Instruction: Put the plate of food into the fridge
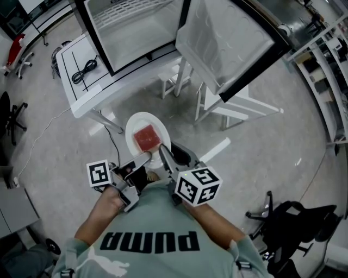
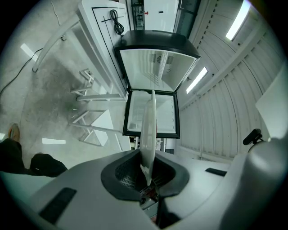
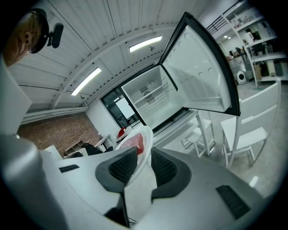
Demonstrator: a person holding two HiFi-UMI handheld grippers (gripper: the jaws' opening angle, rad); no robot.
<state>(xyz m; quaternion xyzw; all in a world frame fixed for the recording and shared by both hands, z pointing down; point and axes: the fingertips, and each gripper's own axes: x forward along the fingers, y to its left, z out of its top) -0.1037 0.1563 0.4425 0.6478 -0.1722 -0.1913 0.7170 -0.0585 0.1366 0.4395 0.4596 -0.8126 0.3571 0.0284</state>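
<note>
well, in the head view the fridge (image 1: pixel 136 32) stands open, its cavity bare but for a wire shelf (image 1: pixel 130 12), its door (image 1: pixel 228 43) swung wide. the plate (image 1: pixel 135 129) is held in the air short of the fridge, lying flat and face up, with a square red slab of food (image 1: pixel 147 137) on its middle. the left gripper (image 1: pixel 144 160) and the right gripper (image 1: pixel 165 156) both clench the rim farthest from the fridge, so the plate reaches out from them toward it. white chairs (image 1: pixel 239 106) stand between the plate and the fridge, below the door. a white counter (image 1: pixel 70 87) carrying a black cable (image 1: pixel 84 70) sits beside the fridge, and a black office chair (image 1: pixel 296 222) stands well away from it.

in the left gripper view the fingers (image 2: pixel 121 173) grasp the plate's rim. the plate shows edge-on, a thin white sliver pointing straight at the open fridge.

in the right gripper view the fingers (image 3: pixel 123 167) pinch the rim too. the plate tilts, the food on its upper face, aimed at the fridge cavity. one white chair stands below the door.
</note>
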